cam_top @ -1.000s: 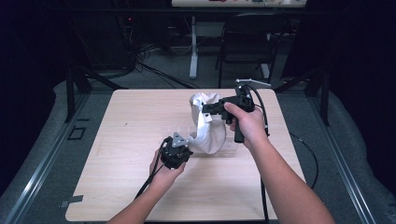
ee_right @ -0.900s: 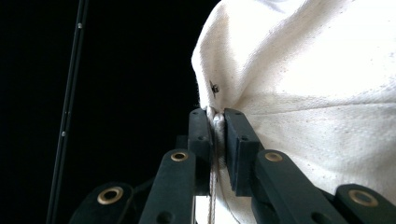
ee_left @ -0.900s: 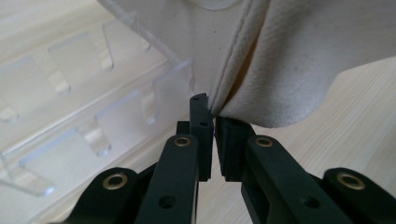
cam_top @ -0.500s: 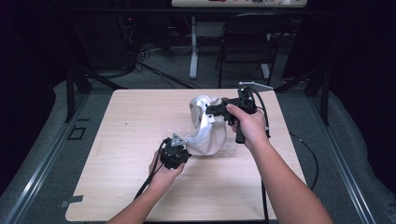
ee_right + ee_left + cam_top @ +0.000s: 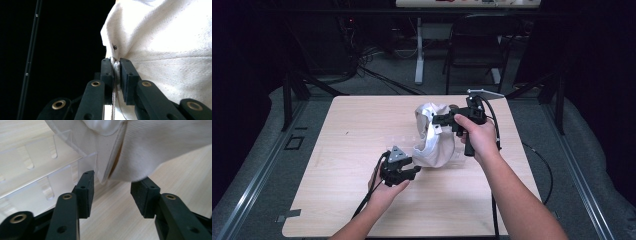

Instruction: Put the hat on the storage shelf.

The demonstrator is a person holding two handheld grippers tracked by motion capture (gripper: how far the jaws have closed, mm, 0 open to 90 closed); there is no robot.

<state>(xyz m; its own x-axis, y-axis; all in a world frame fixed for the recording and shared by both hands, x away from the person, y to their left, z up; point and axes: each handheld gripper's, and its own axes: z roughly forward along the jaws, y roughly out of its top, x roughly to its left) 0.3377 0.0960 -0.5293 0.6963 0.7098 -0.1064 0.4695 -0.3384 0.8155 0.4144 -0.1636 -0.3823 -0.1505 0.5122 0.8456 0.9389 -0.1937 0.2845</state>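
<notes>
A light wooden table (image 5: 342, 200) fills the middle of the high view, with a dark floor and chair legs beyond its 12 o'clock edge. Right of the table's center, toward 2 o'clock, a white cloth bag (image 5: 432, 137) hangs lifted, its lower end sagging to the tabletop beside a clear plastic tray (image 5: 394, 142) that lies flat at the bag's 9 o'clock side.

The right gripper (image 5: 437, 120), held at the bag's 3 o'clock side, has its 2 jaws closed on the bag's upper hem; in the right gripper view the pads pinch a fold of the white fabric (image 5: 116, 66) with no gap between them.

The left gripper (image 5: 414, 171) sits at the bag's 7 o'clock, near the table's center. Its jaws have just been opening and now stand apart, pressing on nothing: in the left gripper view the bag's bottom edge (image 5: 130, 162) hangs at 12 o'clock just beyond the pads, and a wall of the tray (image 5: 50, 180) stands at 10 o'clock, close to the left pad.
</notes>
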